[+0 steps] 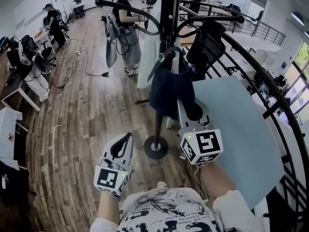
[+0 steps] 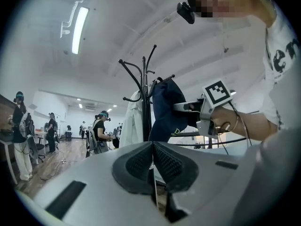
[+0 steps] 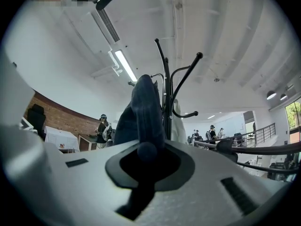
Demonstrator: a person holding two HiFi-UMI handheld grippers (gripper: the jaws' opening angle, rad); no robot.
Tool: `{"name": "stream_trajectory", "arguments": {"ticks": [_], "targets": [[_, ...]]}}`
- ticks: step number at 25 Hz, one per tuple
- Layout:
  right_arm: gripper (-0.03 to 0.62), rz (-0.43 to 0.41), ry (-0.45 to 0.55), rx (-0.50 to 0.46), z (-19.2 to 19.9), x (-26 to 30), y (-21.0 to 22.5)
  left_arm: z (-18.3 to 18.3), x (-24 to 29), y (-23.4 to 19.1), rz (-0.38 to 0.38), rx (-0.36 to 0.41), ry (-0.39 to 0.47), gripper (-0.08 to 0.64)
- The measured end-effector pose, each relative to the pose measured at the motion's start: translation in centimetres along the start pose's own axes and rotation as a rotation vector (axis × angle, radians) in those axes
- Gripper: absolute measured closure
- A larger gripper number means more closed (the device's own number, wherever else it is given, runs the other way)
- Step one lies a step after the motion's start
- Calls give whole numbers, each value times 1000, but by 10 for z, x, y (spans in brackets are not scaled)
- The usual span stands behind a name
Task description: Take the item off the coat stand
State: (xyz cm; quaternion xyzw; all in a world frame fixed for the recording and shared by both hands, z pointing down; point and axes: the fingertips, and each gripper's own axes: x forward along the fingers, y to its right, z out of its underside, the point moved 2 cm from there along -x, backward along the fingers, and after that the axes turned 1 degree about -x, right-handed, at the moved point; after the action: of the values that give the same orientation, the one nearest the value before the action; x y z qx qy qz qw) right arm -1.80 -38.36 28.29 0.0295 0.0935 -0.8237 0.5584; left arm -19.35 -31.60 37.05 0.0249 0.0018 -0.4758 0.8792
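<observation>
Step in hand: grasp made, lift-off not yet done. The right gripper (image 3: 146,152) was clenched on the dark blue item (image 1: 169,88), which hung on the coat stand (image 1: 168,13). The left gripper (image 2: 153,160) was closed on nothing, near the stand's base. In my judgement, the next move calls for lifting the item up and clear of the stand.

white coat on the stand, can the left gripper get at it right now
Probably yes: the white coat hangs left of the pole with nothing between it and the left gripper, though its jaws are shut.
</observation>
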Motion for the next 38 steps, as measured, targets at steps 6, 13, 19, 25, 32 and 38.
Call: {"name": "stream_trajectory", "arguments": {"ticks": [6, 13, 19, 25, 32, 38], "targets": [[575, 26, -43, 61, 29, -37, -6, -2, -10, -4, 20, -3, 10, 555], [575, 25, -149, 67, 83, -68, -19, -11, -15, -8, 19, -5, 27, 555], [577, 3, -140, 131, 105, -88, -30, -20, -17, -8, 23, 7, 41, 555], [578, 6, -112, 110, 104, -90, -20, -23, -11, -4, 8, 18, 51, 555], [580, 5, -115, 75, 98, -86, -13, -25, -2, 4, 15, 31, 43, 555], [580, 2, -115, 76, 100, -89, -8, -22, 3, 12, 14, 31, 36, 555]]}}
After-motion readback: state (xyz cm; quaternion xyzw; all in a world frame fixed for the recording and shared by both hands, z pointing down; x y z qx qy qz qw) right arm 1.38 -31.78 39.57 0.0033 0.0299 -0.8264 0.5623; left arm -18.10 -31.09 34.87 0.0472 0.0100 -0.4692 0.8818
